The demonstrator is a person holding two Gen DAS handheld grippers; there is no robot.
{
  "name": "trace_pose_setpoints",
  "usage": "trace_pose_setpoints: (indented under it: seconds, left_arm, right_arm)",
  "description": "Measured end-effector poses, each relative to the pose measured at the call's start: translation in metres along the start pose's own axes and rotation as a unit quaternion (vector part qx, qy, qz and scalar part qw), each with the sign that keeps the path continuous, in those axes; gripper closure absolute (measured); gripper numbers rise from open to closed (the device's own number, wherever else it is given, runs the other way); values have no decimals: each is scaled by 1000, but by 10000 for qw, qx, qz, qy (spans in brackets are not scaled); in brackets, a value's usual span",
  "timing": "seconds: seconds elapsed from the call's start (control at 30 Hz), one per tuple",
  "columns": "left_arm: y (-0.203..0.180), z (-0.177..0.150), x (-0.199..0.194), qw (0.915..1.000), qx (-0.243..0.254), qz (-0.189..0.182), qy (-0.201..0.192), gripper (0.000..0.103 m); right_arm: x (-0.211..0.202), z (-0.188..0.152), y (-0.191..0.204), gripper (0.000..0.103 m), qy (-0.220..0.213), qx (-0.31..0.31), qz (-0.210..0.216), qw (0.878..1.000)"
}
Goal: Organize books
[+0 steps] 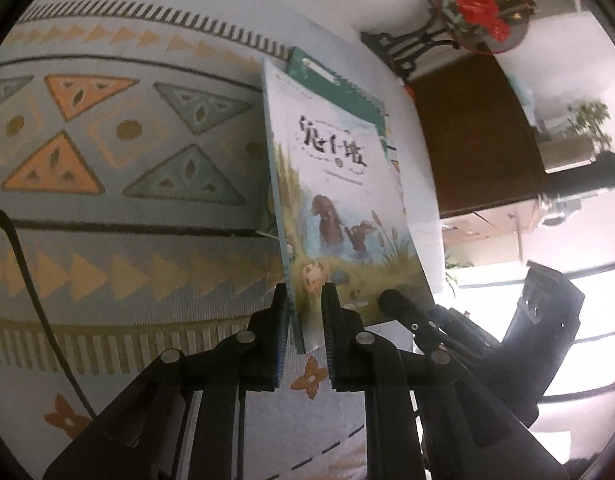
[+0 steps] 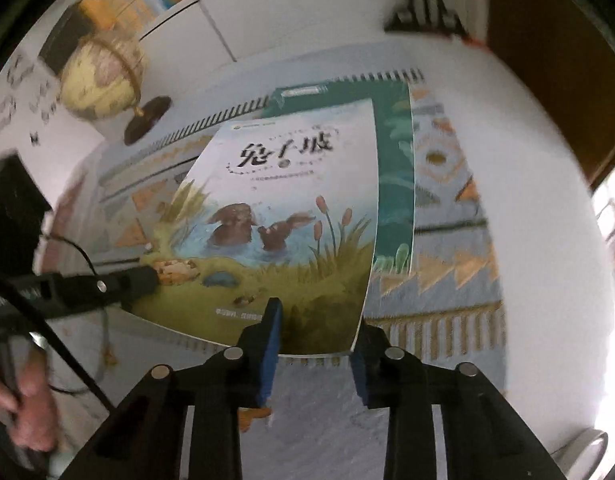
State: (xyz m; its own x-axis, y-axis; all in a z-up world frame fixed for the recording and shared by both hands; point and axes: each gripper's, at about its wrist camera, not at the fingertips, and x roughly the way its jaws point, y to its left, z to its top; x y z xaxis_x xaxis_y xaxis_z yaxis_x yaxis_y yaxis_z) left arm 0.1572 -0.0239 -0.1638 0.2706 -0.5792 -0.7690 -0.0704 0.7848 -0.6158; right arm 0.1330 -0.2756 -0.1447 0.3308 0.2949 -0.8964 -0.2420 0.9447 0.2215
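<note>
Pinching the rabbit picture book (image 1: 331, 200) at its lower edge, your left gripper (image 1: 305, 300) holds it above the green book (image 2: 395, 184) on the patterned rug (image 1: 107, 140). Your right gripper (image 2: 315, 320) is released. Thin, floppy cover: grip near the spine.

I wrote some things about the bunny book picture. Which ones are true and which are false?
1. The left gripper pinches the rabbit book. True.
2. A green book lies behind the rabbit book. True.
3. The rabbit book lies flat on the patterned mat. False: it is lifted and tilted.
4. The globe is bright red. False: it is yellowish.
5. The right gripper has its fingers spread apart. True.
</note>
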Motion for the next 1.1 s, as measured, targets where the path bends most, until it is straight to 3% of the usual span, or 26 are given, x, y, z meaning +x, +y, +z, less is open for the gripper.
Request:
trace_pose_setpoints:
  seconds: [0.1, 0.23, 0.33, 0.4, 0.83, 0.93, 1.0, 1.1]
  left_arm:
    - [2, 1, -6, 9996, 257, -108, 33, 91]
    - [9, 3, -20, 9983, 393, -431, -17, 91]
    - [10, 5, -29, 9975, 549, -443, -76, 91]
    - [9, 6, -36, 9969, 687, -333, -194, 91]
    - [12, 2, -88, 9911, 1091, -30, -768, 89]
    - [25, 5, -93, 9929, 891, -36, -782, 89]
    - [37, 6, -90, 9944, 762, 22, -725, 89]
    - [56, 8, -77, 9973, 538, -92, -489, 89]
  right_arm:
    - [-3, 1, 26, 75, -193, -528, -550, 9969]
    - [-6, -2, 45, 75, -347, -774, -898, 9923]
    - [-8, -4, 62, 75, -459, -912, -1121, 9884]
    - [-21, -5, 78, 75, -782, -1057, -1386, 9816]
    - [-53, 1, 141, 75, -1446, -1524, -1510, 9659]
    - [-46, 2, 146, 73, -1257, -1455, -1325, 9724]
    - [-31, 4, 133, 69, -622, -1050, -783, 9894]
    - [-9, -5, 104, 68, 178, -377, -132, 9990]
